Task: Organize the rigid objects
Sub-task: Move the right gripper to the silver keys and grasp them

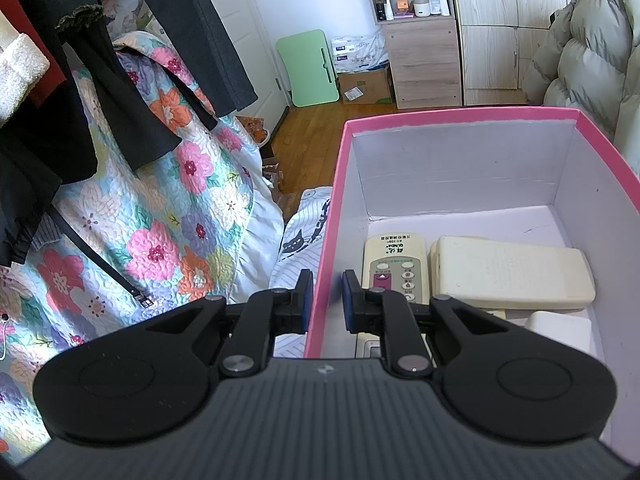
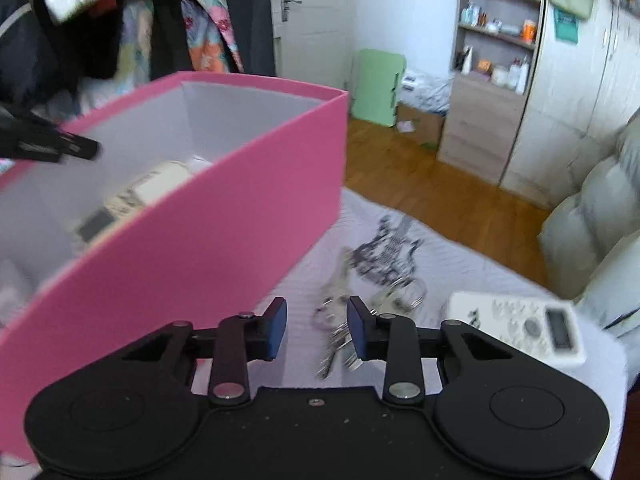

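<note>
A pink box (image 1: 460, 114) with a white inside stands on the bed. It holds a cream remote (image 1: 394, 268), a cream block (image 1: 508, 272) and a small white piece (image 1: 556, 328). My left gripper (image 1: 326, 300) is shut on the box's left wall, one pad outside and one inside. In the right wrist view the pink box (image 2: 200, 232) fills the left side. A bunch of keys (image 2: 340, 320) lies on the white sheet to its right. My right gripper (image 2: 317, 328) hangs open just over the keys, a pad on either side, not pressing them. A white remote (image 2: 520, 328) lies further right.
Dark clothes (image 1: 132, 80) hang over a floral quilt (image 1: 160, 220) to the left of the box. A puffy pale jacket (image 2: 592, 220) lies at the right edge of the bed. Beyond are a wooden floor (image 2: 420, 176), a shelf cabinet (image 1: 424, 60) and a green board (image 1: 308, 68).
</note>
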`<state>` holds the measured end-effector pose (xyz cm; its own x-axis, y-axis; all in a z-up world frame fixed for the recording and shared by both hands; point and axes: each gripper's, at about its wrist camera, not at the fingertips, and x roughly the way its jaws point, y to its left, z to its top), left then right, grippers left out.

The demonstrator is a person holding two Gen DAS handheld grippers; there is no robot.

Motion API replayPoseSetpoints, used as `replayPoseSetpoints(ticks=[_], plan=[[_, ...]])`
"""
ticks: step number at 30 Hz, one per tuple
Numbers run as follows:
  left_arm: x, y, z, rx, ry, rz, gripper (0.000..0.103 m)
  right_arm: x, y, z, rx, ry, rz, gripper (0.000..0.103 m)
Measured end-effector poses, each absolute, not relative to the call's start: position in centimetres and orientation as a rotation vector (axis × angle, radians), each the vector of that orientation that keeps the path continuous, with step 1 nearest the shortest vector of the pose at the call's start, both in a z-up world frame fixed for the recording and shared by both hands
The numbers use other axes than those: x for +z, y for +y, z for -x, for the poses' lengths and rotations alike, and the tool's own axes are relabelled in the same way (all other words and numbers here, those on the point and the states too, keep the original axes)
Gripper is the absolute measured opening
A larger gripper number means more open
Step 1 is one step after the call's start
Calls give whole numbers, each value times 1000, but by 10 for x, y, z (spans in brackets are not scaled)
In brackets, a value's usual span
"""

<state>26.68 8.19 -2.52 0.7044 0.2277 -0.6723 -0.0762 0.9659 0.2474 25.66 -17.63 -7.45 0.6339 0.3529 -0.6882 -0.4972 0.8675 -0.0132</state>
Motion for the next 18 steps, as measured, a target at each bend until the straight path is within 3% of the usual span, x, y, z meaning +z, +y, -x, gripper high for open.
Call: replayPoseSetpoints(ticks=[4, 6, 7, 8, 9, 15, 18], plan=[[-23, 84, -268, 171, 768, -204, 15, -86, -173, -270, 474, 756, 200, 39], [-22, 84, -268, 169, 770, -207, 15, -87, -173, -268, 470, 741, 193, 29], [-22, 84, -269, 168, 772, -207, 15, -86, -173, -266, 470, 744, 185, 28], [-21, 84, -269, 167, 771, -204, 15, -83, -176, -262, 461, 722, 160, 5], [-21, 84, -268, 164, 771, -200, 15, -79, -178, -258, 461, 695, 138, 1], [-21, 84, -268, 165, 768, -200, 15, -64, -183, -246, 471, 688, 124, 1], [-21, 84, -267, 165, 768, -200, 15, -68, -183, -247, 474, 707, 131, 9]])
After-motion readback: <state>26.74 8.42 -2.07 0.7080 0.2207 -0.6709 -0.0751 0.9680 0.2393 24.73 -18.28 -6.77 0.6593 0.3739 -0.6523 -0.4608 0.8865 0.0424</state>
